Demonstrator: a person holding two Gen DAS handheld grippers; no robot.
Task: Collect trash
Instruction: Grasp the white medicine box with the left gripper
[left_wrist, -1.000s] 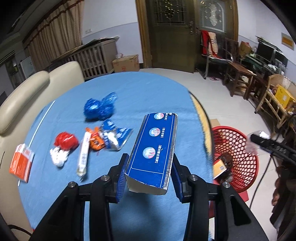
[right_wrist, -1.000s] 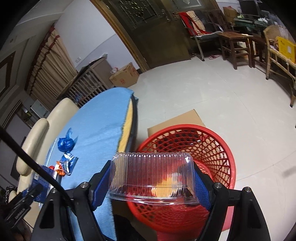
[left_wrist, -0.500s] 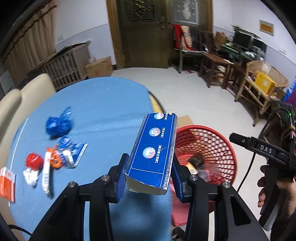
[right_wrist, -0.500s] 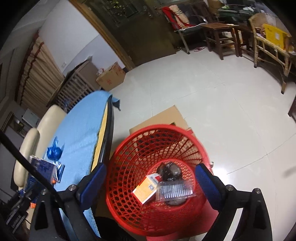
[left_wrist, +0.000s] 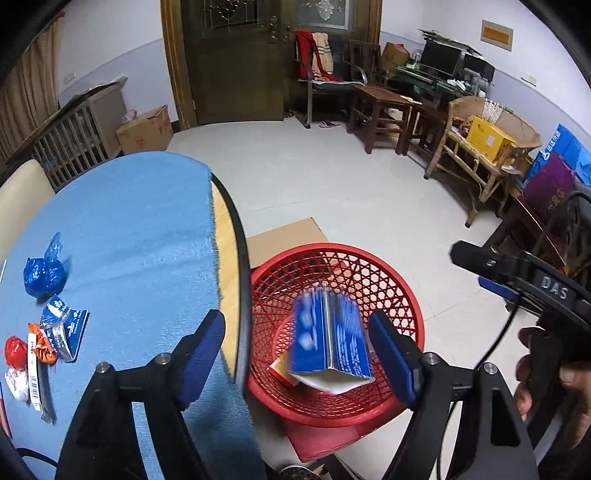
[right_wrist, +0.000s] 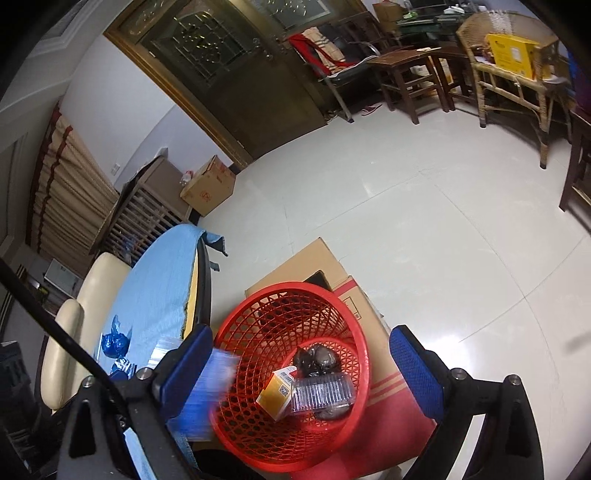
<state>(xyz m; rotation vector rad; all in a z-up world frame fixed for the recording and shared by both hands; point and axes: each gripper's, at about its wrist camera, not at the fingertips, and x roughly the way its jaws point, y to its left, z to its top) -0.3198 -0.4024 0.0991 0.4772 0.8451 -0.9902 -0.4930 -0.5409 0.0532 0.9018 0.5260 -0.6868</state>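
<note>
My left gripper (left_wrist: 295, 325) hangs over the red mesh basket (left_wrist: 406, 280), its jaws opening. The blue carton (left_wrist: 328, 339) is blurred between the fingers, free of both pads, dropping into the basket. In the right wrist view the same carton (right_wrist: 207, 395) is a blur at the left rim of the basket (right_wrist: 236, 321). My right gripper (right_wrist: 301, 338) stands open and empty above it. In the basket lie a clear plastic container (right_wrist: 321, 393), an orange box (right_wrist: 277, 393) and a dark bag (right_wrist: 317, 358). A crumpled blue bag (left_wrist: 42, 271), blue wrapper (left_wrist: 66, 326) and red scrap (left_wrist: 14, 349) lie on the blue-clothed table (left_wrist: 129, 229).
The basket stands on flattened cardboard (right_wrist: 332, 266) on the pale floor, right beside the table's edge. A cream chair (right_wrist: 85, 295) is behind the table. A hand (left_wrist: 543, 365) holds the other gripper at right. Wooden stools and wicker furniture line the far wall.
My left gripper swung right from over the table to above the basket and let go of the blue carton. My right gripper dropped the clear container into the basket and stayed open.
</note>
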